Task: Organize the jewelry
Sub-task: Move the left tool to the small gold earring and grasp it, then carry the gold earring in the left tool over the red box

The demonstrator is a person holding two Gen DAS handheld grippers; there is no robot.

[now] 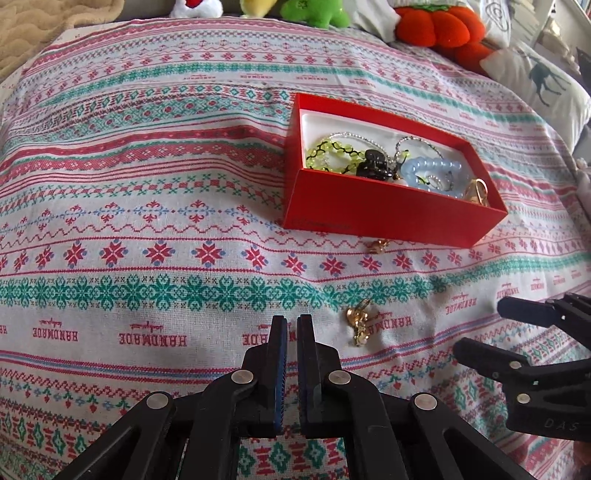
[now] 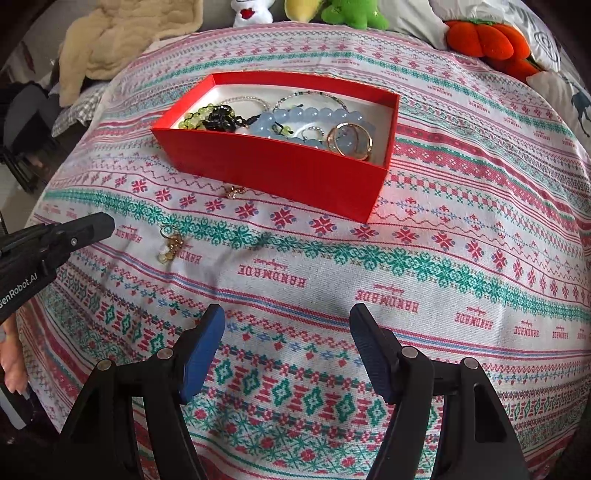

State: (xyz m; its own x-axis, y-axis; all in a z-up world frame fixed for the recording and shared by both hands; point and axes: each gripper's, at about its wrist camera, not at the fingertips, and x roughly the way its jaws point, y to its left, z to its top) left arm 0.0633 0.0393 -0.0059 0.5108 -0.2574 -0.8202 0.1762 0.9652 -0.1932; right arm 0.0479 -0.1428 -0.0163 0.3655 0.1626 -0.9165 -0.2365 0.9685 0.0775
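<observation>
A red box [image 1: 384, 216] [image 2: 273, 166] sits on the patterned cloth and holds a green bead bracelet [image 1: 332, 151], a black clip [image 1: 376, 166], a blue bead bracelet [image 1: 432, 173] [image 2: 314, 118], silver chains and gold hoops [image 2: 351, 142]. A gold earring [image 1: 360, 325] [image 2: 170, 243] lies on the cloth in front of the box. A smaller gold piece [image 1: 378, 245] [image 2: 233, 192] lies at the box's front wall. My left gripper [image 1: 291, 321] is shut and empty, just left of the earring. My right gripper [image 2: 288, 317] is open and empty, nearer than the box; it also shows in the left wrist view [image 1: 480, 328].
Plush toys, green [image 1: 314, 13] and orange [image 1: 439, 26], line the far edge. A beige blanket [image 2: 122, 40] lies at the far left and a deer-print pillow [image 1: 543, 81] at the far right. The cloth [image 2: 443, 258] drops off at its edges.
</observation>
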